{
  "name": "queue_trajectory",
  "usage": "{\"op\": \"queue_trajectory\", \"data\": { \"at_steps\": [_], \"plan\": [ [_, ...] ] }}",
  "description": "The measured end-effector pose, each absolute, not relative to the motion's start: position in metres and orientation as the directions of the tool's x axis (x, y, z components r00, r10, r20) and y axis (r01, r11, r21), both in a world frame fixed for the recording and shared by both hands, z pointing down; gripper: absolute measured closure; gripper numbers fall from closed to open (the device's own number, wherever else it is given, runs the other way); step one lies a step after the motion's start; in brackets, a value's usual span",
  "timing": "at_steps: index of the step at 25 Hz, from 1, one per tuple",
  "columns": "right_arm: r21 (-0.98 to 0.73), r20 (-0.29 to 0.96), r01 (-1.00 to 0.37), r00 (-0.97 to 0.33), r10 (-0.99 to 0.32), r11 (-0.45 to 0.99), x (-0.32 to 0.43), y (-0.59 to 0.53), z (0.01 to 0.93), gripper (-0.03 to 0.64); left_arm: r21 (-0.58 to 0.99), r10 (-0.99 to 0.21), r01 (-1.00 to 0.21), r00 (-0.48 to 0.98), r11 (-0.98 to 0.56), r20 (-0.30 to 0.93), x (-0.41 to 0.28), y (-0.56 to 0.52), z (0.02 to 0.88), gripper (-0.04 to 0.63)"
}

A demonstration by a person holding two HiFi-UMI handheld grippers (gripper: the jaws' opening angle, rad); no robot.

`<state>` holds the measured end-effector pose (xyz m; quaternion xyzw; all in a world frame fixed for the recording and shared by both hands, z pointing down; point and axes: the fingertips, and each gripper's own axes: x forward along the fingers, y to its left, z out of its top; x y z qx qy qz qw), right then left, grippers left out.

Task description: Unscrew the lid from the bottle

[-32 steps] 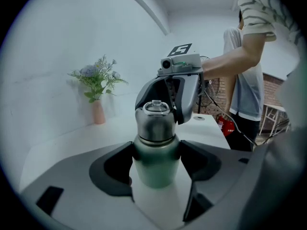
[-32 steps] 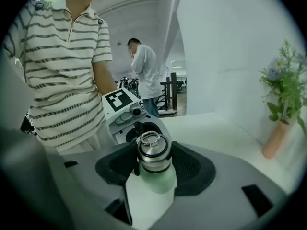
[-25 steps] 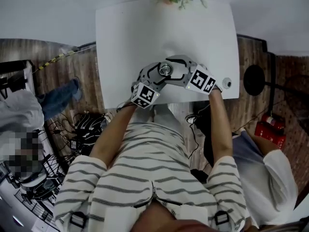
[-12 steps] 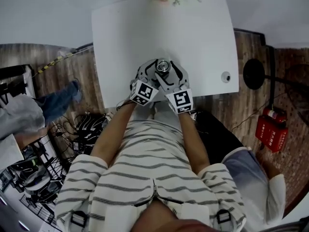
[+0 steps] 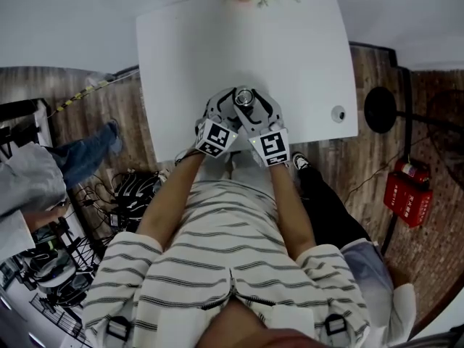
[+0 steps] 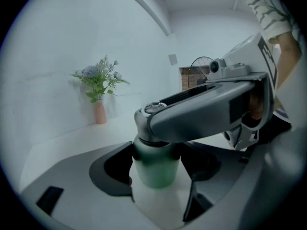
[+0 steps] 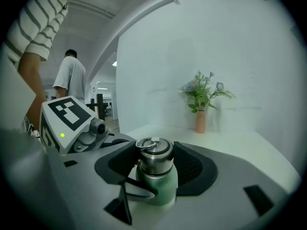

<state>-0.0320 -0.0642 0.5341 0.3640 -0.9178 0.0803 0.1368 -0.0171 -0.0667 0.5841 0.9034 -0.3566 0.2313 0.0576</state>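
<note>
the left gripper (image 6: 156, 166) has its jaws pinched on the green body of the bottle (image 6: 153, 175), which stands upright near the front edge of the white tabletop (image 5: 304, 56). the right gripper (image 7: 154, 163) reaches in from the other side, its jaws closing around the steel lid (image 7: 154, 157), pads just beside it.

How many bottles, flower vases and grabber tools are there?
bottle: 1
flower vase: 1
tools: 2, the left tool gripping the bottle, the right tool with jaws closing round the lid
Total: 4
</note>
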Motion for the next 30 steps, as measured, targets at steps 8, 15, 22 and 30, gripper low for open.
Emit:
{"op": "queue_trajectory", "data": {
  "at_steps": [8, 15, 22, 30],
  "plan": [
    [-0.012, 0.324, -0.378, -0.877, -0.354, 0.926, -0.032, -0.058, 0.533, 0.365, -0.057, -0.611, -0.667, 0.641, -0.743, 0.464, -0.017, -0.065, 0.584, 0.287],
    [-0.050, 0.331, -0.202, -0.927, -0.174, 0.978, -0.029, -0.058, 0.532, 0.364, -0.062, -0.608, -0.661, 0.646, -0.748, 0.461, -0.016, -0.066, 0.584, 0.285],
    [-0.041, 0.342, -0.100, -0.936, -0.080, 0.994, -0.028, -0.057, 0.519, 0.360, -0.059, -0.605, -0.659, 0.648, -0.750, 0.463, -0.017, -0.065, 0.584, 0.285],
    [-0.102, 0.235, -0.316, -0.929, -0.286, 0.943, -0.013, -0.072, 0.496, 0.359, -0.025, -0.608, -0.670, 0.658, -0.742, 0.444, -0.019, -0.064, 0.577, 0.276]
  ]
}}
